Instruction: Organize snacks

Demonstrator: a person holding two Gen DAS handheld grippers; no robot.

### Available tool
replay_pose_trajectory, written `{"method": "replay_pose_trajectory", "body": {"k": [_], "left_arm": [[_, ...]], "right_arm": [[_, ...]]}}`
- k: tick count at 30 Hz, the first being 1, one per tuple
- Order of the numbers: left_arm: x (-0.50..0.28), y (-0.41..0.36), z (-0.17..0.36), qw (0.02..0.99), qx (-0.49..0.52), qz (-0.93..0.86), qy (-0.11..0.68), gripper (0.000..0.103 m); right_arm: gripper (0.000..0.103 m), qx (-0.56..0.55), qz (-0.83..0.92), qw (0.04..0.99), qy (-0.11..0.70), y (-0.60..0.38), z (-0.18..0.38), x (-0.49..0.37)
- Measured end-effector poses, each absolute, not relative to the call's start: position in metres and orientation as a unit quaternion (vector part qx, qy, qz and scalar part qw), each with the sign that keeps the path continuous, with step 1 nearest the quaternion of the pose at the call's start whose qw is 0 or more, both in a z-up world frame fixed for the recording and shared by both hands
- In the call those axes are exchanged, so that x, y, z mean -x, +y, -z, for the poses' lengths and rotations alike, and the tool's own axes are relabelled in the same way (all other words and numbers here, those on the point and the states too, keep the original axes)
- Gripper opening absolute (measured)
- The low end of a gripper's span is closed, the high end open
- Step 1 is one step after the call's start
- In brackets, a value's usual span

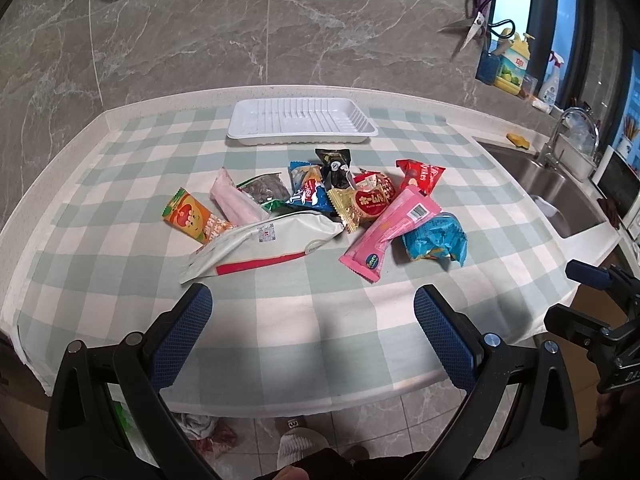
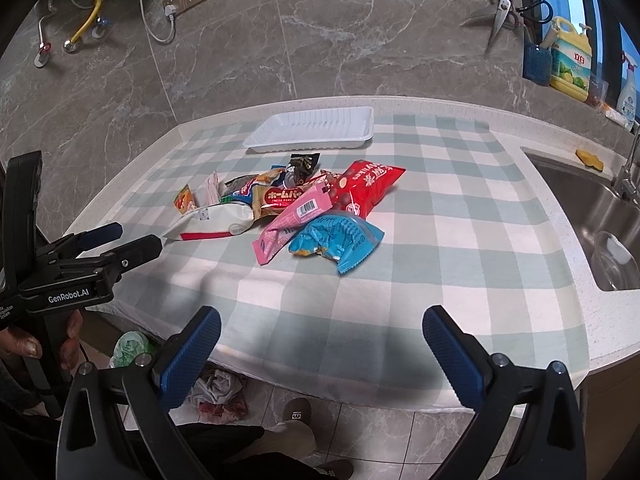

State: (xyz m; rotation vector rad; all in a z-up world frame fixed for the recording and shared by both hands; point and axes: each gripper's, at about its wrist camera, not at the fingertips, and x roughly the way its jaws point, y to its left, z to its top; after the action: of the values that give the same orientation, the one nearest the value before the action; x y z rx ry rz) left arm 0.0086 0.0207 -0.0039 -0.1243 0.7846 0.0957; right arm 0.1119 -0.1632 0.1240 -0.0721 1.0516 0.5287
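Note:
A heap of snack packets lies mid-counter on the checked cloth: a white pack with a red stripe (image 1: 260, 246) (image 2: 212, 222), a pink packet (image 1: 394, 224) (image 2: 294, 218), a crumpled blue bag (image 1: 436, 240) (image 2: 340, 240), a red bag (image 1: 422, 174) (image 2: 370, 186), an orange packet (image 1: 192, 216) and several more. Behind them stands an empty white tray (image 1: 302, 122) (image 2: 312, 128). My left gripper (image 1: 312, 304) hovers open over the cloth's near edge, short of the pile. My right gripper (image 2: 322, 326) is open too, nothing between its fingers.
A steel sink (image 2: 600, 216) with a faucet (image 1: 560, 132) is set into the counter on the right. Detergent bottles (image 2: 570, 60) and scissors (image 2: 500, 12) line the back right. The counter's front edge is just beyond my fingers, with tiled floor, a slipper (image 2: 296, 410) and a rag (image 2: 218, 390) below.

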Motion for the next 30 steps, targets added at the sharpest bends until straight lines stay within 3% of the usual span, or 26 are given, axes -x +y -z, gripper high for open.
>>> {"method": "replay_pose_trajectory", "body": {"k": [11, 20, 30], "left_arm": [[-0.039, 0.043, 0.017, 0.917, 0.023, -0.064, 0.393, 0.102], [-0.09, 0.057, 0.04, 0.905, -0.095, -0.068, 0.409, 0.102], [-0.122, 0.037, 0.075, 0.877, -0.283, -0.031, 0.387, 0.102]], "right_arm": [[0.103, -0.01, -0.251, 0.813, 0.525, -0.155, -0.108, -0.137], [0.103, -0.119, -0.245, 0.776, 0.569, -0.143, -0.077, -0.179], [0.103, -0.476, -0.164, 0.604, 0.618, -0.184, 0.008, -0.207]]}}
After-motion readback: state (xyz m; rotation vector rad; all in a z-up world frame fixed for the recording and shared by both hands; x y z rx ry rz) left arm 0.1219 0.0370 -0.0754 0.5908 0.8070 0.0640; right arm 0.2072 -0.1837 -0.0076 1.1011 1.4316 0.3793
